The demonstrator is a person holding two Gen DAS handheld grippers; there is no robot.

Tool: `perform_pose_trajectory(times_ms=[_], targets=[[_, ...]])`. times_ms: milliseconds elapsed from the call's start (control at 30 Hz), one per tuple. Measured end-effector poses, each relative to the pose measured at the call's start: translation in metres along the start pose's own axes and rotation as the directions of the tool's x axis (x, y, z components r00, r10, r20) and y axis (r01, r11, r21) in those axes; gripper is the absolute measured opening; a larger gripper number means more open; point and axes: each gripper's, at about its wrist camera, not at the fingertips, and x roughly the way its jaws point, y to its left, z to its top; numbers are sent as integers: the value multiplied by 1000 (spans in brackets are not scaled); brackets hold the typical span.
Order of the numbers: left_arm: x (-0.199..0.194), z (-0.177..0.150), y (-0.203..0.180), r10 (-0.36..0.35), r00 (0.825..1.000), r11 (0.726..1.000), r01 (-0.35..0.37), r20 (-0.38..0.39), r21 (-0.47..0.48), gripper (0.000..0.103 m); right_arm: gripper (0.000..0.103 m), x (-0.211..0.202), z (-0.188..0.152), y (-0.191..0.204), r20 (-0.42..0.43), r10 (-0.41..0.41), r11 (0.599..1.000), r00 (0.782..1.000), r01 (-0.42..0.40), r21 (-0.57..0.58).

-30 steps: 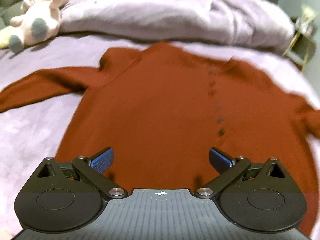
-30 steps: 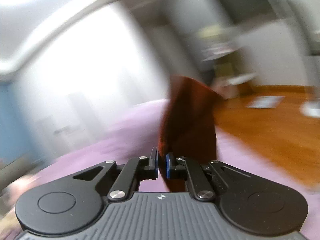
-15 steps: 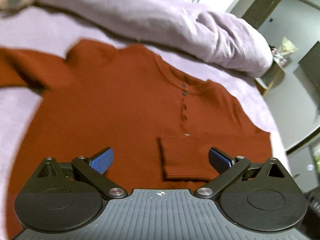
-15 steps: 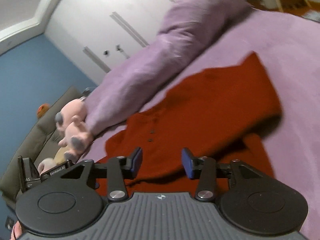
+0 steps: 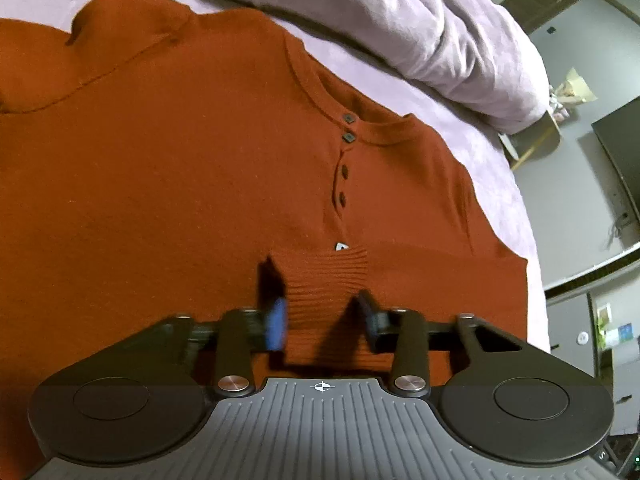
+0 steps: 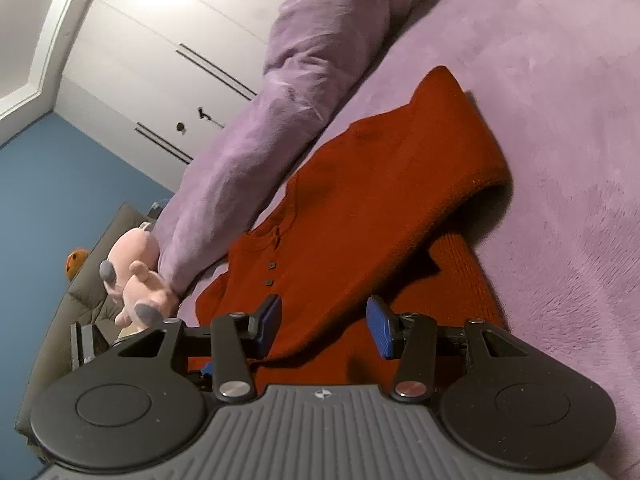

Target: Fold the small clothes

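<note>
Now my left gripper (image 5: 322, 320) is closing around the sweater's ribbed cuff (image 5: 326, 280); my right gripper (image 6: 324, 326) gapes empty above the sweater (image 6: 360, 200).

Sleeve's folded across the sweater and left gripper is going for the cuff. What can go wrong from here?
1. The left gripper is closing with the ribbed cuff between its pads; it may pinch the sweater body under the cuff too and drag both layers.
2. The folded sleeve lies loose with a raised edge; pulling the cuff may undo the fold.
3. The right gripper is open and pins nothing, so the sweater may slide on the blanket.
</note>
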Motion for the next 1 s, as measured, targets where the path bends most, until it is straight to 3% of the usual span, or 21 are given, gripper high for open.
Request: perform_pose_trajectory(times_ms=[33, 133, 267, 367, 433, 500, 533, 633, 767, 833, 867, 900, 1000], targets=[[1, 0, 0, -3, 1000, 1000, 3, -9, -4, 15, 47, 2, 0, -1, -4, 1, 1000, 1000, -1, 9], [-1, 3, -4, 9, 1000, 1000, -9, 4, 23, 11, 47, 6, 1, 0, -6, -10, 1000, 1000, 11, 12], [-25, 23, -19, 37, 994, 991, -50, 104, 126, 10, 47, 9, 6, 3, -6, -38, 999, 999, 38, -11], [-49, 45, -15, 92, 971, 980, -128, 219, 154, 10, 47, 13, 11, 4, 4, -74, 997, 997, 74, -22], [-59, 57, -2, 172, 944, 965, -220, 281, 146, 10, 47, 17, 14, 5, 17, -103, 994, 995, 103, -26], [-63, 65, 14, 250, 915, 941, -307, 316, 145, 10, 47, 23, 18, 5, 29, -113, 994, 993, 113, -12], [-62, 66, 22, 272, 912, 936, -325, 307, 135, 11, 47, 26, 19, 5, 32, -112, 994, 993, 113, -2], [-55, 66, 48, 264, 932, 953, -291, 248, 78, 11, 47, 40, 24, 5, 32, -113, 993, 993, 112, 28], [-49, 58, 57, 280, 929, 946, -310, 241, 95, 11, 46, 59, 34, 5, 36, -133, 989, 990, 130, 67], [-46, 59, 53, 288, 923, 940, -324, 256, 111, 11, 39, 65, 39, 7, 46, -170, 985, 984, 168, 50], [-44, 61, 49, 291, 918, 936, -331, 269, 116, 11, 27, 68, 42, 9, 50, -197, 980, 979, 196, 27], [-44, 62, 43, 294, 913, 933, -339, 285, 123, 10, 8, 72, 44, 12, 48, -238, 971, 970, 238, -6], [-41, 68, 24, 276, 904, 924, -343, 328, 167, 10, 5, 76, 48, 16, 89, -342, 931, 936, 350, -105]])
